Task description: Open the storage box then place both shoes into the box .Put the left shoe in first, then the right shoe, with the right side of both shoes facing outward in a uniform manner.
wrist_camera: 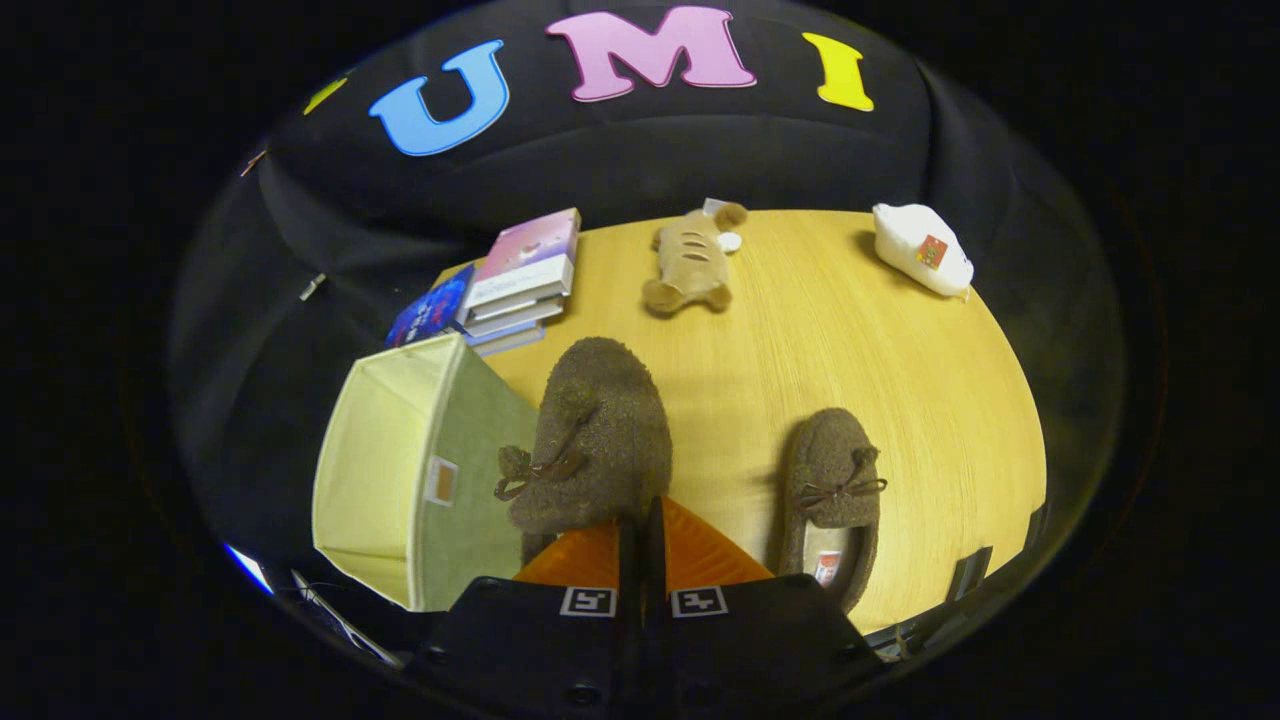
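My gripper (pixel 640 535) is shut on the heel rim of a brown fuzzy shoe (pixel 600 430) with a bow. The shoe hangs from the fingers toe-forward, above the wooden table (pixel 900 400) and right beside the storage box. The box (pixel 400 480) is pale yellow-green fabric with its top open; it stands just left of the held shoe, at the table's left edge. Its inside looks bare as far as I can see. The matching second shoe (pixel 830 490) lies flat on the table to the right of the fingers, toe pointing away.
A stack of books (pixel 520 275) sits beyond the box at the table's far left. A tan plush toy (pixel 690 265) lies at the far middle and a white pouch (pixel 920 250) at the far right. Black cloth walls surround the table.
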The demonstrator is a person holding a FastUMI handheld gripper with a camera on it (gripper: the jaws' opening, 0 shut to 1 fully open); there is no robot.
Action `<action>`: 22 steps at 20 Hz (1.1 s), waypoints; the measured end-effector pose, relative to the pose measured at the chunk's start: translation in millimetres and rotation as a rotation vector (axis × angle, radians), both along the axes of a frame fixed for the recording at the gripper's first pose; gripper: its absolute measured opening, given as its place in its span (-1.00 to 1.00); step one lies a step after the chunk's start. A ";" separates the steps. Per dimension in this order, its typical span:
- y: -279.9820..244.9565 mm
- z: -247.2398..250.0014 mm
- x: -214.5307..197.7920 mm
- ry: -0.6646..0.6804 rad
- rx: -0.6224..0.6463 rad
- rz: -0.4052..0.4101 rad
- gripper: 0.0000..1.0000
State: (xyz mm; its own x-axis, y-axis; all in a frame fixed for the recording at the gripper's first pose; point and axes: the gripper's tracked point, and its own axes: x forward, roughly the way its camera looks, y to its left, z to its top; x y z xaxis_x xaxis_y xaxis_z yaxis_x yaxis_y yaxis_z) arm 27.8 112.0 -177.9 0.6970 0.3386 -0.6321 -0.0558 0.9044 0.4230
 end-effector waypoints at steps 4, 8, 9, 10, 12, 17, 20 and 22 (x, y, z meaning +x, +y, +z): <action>37.1 56.1 4.7 -0.061 0.061 0.053 -0.89; 88.6 84.0 5.2 -0.048 0.144 0.097 -0.90; 101.4 85.6 4.9 -0.039 0.149 0.106 -0.89; 114.7 85.8 5.1 -0.029 0.154 0.112 -0.89; 141.2 83.2 7.2 -0.008 0.162 0.126 -0.89; 193.6 71.5 14.3 0.058 0.177 0.133 -0.89; 215.6 58.2 17.8 0.098 0.183 0.120 -0.89; 229.2 50.9 18.2 0.122 0.192 0.113 -0.89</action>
State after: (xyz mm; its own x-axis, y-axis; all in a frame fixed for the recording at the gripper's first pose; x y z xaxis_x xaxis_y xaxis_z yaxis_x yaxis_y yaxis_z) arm 46.0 341.2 -127.0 0.5701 0.5323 -0.6258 -0.0900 0.7976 0.5965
